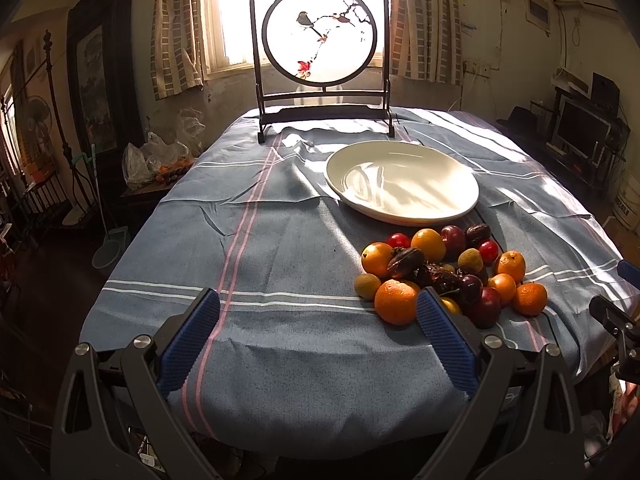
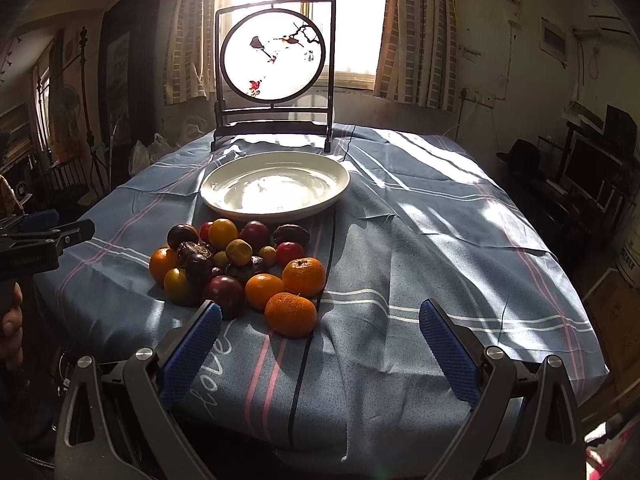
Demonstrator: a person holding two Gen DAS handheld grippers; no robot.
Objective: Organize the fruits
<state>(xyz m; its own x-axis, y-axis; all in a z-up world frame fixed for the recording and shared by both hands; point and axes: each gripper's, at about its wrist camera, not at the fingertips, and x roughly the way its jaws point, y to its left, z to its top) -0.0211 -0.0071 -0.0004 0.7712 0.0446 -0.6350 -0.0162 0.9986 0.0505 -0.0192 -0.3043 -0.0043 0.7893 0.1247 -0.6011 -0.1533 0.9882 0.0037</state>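
Blue tablecloth [image 1: 304, 216] | fruit pile [image 1: 448, 272] beside white plate [image 1: 402, 180] | both grippers' jaws wide apart, empty

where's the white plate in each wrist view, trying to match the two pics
Left wrist: the white plate sits right of centre, just beyond the fruit pile, with nothing on it.
Right wrist: the white plate sits left of centre, again just beyond the fruit pile.
Shared landmark: the round bird-painting screen stands on the table behind the plate in both.
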